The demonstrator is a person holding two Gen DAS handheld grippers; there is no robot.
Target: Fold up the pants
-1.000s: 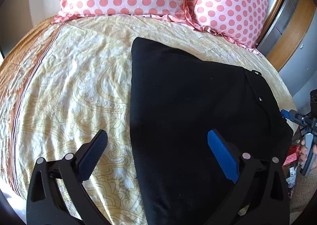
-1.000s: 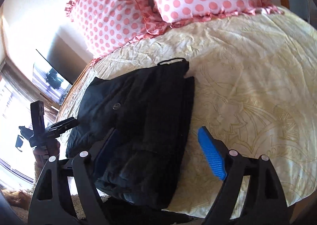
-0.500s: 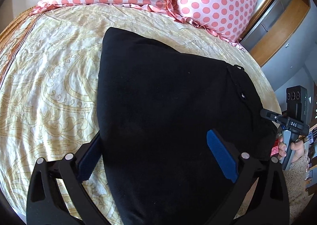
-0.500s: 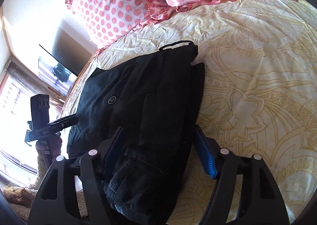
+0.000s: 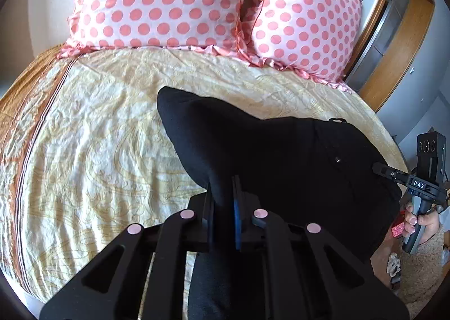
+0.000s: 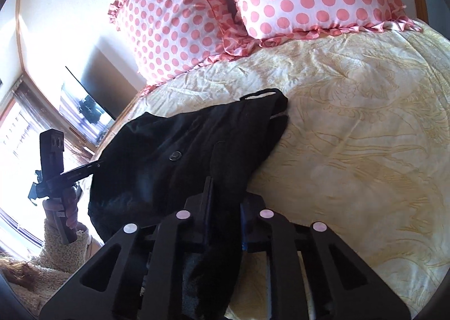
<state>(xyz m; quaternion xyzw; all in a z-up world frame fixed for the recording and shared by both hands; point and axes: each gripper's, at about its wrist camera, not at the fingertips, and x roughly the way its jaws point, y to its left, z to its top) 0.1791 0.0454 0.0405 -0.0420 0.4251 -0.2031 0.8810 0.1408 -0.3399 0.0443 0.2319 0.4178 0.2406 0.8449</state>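
1. I count one pair of black cloth pants [image 5: 281, 156], folded into a thick pile on the yellow patterned bedspread [image 5: 92, 137], two pink polka-dot pillows with ruffled edges [image 5: 160, 2] beyond my fingers at the head of the bed, and two grippers.
2. My left gripper [image 5: 222, 196] has just been closing; its jaws are pressed together on a pinch of the pants' near edge, and the cloth rises in a ridge to the fingers.
3. My right gripper [image 6: 225, 201] has also just been closing and now pinches a thicker bundle of the same pants between its jaws; a button shows just ahead of its fingers.
4. Ahead of both pairs of fingers, bare bedspread runs up to the pillows.
5. Left of the left fingers the bedspread is open out to its brown striped border [image 5: 31, 123].
6. Right of the right fingers lies a broad stretch of bare bedspread.
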